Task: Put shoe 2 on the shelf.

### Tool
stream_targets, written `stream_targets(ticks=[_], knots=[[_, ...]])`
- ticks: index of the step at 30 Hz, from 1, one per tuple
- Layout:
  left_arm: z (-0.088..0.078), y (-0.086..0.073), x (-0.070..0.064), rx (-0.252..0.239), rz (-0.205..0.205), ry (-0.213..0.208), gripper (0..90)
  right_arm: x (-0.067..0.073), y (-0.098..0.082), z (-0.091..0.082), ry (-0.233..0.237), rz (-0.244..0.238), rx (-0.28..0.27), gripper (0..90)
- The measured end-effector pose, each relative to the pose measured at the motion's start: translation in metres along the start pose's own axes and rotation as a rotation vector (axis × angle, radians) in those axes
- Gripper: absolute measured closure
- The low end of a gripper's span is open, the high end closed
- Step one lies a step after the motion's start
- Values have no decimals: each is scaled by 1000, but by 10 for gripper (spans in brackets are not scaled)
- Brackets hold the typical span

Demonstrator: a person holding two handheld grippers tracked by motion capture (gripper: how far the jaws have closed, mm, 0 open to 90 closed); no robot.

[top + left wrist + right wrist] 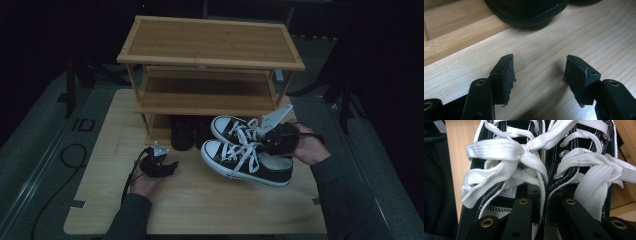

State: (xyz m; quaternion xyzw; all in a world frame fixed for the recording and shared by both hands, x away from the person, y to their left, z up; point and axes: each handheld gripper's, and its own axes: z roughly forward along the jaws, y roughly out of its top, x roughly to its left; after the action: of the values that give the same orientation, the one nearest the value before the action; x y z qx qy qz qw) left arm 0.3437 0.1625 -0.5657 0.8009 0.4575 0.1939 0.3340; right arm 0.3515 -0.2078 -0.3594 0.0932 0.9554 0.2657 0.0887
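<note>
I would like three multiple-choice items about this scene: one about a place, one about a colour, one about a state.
1. Where do the dark boots stand?
A. top shelf
B. lowest level of the shoe rack
C. floor

2. What colour are the sneakers' laces?
A. white
B. red
C. black

3. How is the left gripper?
A. shut on a boot
B. shut on a lace
C. open, holding nothing

Answers: 1 B, they sit under the middle shelf. 2 A, white against the black sneakers. 3 C, bare table shows between its jaws.

Black sneakers (247,162), white laces (506,152)
</note>
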Motion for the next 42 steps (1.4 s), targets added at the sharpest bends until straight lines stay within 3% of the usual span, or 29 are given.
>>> stream_targets(ticks=[16, 32, 42], knots=[[0, 0, 0, 0, -1, 0, 410, 1, 18, -11, 26, -56, -28, 846], [0, 0, 0, 1, 2, -3, 410, -5, 30, -18, 50, -66, -62, 845], [0, 0, 0, 1, 3, -3, 410, -13, 41, -22, 29, -86, -60, 844]])
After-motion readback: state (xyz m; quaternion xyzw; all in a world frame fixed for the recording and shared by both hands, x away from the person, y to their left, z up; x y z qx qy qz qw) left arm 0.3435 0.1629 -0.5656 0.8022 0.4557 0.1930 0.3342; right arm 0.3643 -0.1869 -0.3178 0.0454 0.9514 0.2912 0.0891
